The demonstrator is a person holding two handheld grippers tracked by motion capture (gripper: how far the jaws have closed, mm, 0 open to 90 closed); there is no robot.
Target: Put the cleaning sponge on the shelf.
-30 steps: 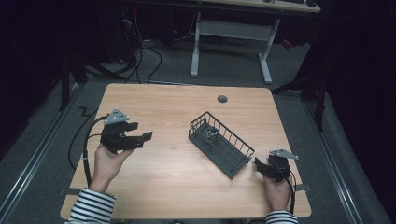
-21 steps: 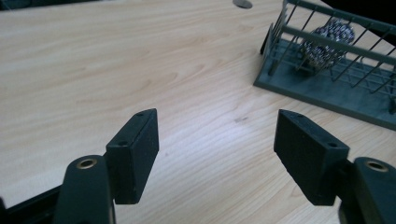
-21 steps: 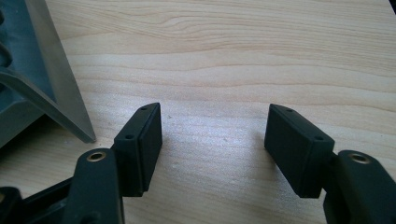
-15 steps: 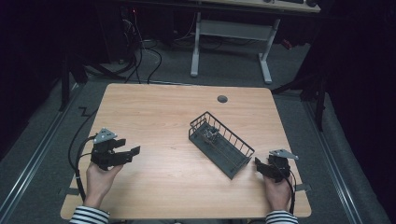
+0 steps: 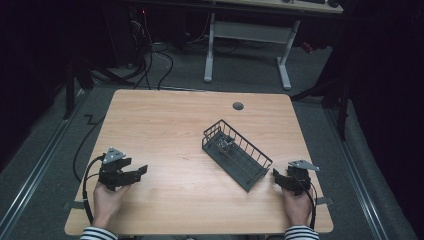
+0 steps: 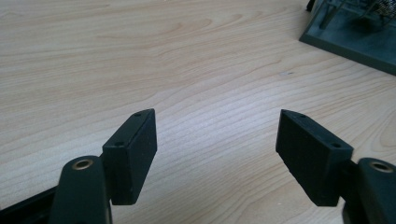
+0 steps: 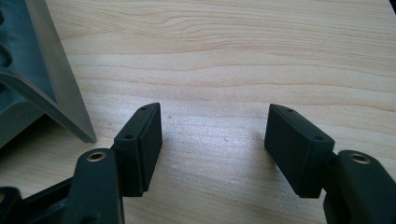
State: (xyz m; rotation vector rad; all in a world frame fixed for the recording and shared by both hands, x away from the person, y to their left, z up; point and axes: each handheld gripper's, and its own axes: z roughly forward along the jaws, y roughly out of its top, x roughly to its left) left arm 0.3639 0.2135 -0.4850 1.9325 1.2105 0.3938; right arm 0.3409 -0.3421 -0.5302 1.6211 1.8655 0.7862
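Fingers of both grippers, left now drawn back and right beside the basket, gape wide, holding nothing.

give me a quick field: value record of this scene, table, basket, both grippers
table: light wood, round grommet hole near far edge
basket: dark wire basket, set diagonally right of centre, small metallic object inside
left gripper: open, near left front edge, holding nothing
right gripper: open, beside basket's near corner, holding nothing

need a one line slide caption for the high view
Person at a wooden table with an open left gripper and right gripper flanking a dark wire basket set diagonally.
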